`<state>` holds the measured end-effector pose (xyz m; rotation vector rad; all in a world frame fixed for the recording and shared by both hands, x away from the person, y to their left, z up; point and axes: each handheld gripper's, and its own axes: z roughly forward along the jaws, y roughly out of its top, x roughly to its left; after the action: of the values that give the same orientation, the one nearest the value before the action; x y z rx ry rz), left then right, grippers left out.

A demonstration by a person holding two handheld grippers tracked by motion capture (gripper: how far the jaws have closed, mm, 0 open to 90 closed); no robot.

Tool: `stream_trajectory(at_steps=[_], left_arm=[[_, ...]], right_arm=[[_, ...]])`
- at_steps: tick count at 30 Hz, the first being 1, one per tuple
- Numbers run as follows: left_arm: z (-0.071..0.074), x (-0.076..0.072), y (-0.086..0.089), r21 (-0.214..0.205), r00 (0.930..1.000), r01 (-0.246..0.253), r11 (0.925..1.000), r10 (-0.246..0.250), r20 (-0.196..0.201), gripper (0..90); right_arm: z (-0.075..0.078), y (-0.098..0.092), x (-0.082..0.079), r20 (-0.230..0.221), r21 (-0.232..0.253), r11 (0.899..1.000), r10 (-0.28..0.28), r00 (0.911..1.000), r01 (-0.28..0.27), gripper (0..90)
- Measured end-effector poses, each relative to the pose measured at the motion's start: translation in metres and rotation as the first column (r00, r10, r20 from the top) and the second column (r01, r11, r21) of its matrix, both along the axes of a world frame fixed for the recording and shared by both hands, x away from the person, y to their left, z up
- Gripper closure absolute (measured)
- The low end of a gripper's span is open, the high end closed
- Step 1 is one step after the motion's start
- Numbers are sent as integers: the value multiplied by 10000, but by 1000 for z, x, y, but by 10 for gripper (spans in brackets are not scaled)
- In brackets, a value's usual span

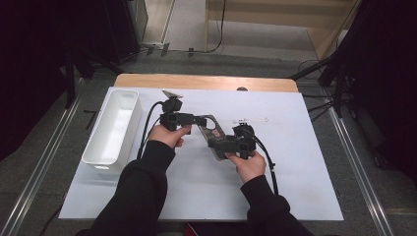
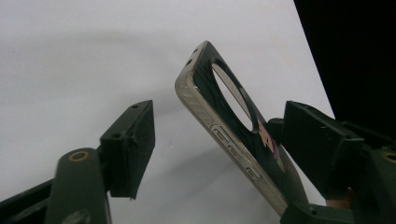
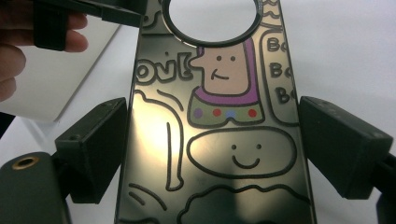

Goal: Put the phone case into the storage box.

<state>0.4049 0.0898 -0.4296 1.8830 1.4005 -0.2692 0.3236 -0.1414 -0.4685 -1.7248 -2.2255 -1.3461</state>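
The right gripper (image 1: 235, 146) clamps the phone case (image 1: 212, 132) by its two long edges, above the table (image 1: 295, 187). The left gripper (image 1: 199, 119) stands released around the case's top end, white bin (image 1: 113, 129) well apart.

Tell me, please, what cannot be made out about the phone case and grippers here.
- Phone case: lower end cut off by the bottom edge, right gripper view.
- Left gripper: whether the pad behind the case presses it, hidden by the case, left gripper view.
- Thin pale item beyond the hands: too small to identify, high view.
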Motion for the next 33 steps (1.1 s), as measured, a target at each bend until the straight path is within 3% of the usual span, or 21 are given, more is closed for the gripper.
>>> stream_trajectory(at_steps=[13,25,33], left_arm=[[-3,4,-1,-32,9995,-273,9996,272,-149,297],[-4,5,-1,-326,9989,-313,9990,302,-347,420],[-5,5,-2,-473,9983,-314,9984,290,-500,440]], right_arm=[[2,2,-2,173,187,9998,-66,9998,63,108],[1,5,-2,231,243,9997,-91,9997,86,108],[1,6,-2,294,307,9995,-122,9995,113,108]])
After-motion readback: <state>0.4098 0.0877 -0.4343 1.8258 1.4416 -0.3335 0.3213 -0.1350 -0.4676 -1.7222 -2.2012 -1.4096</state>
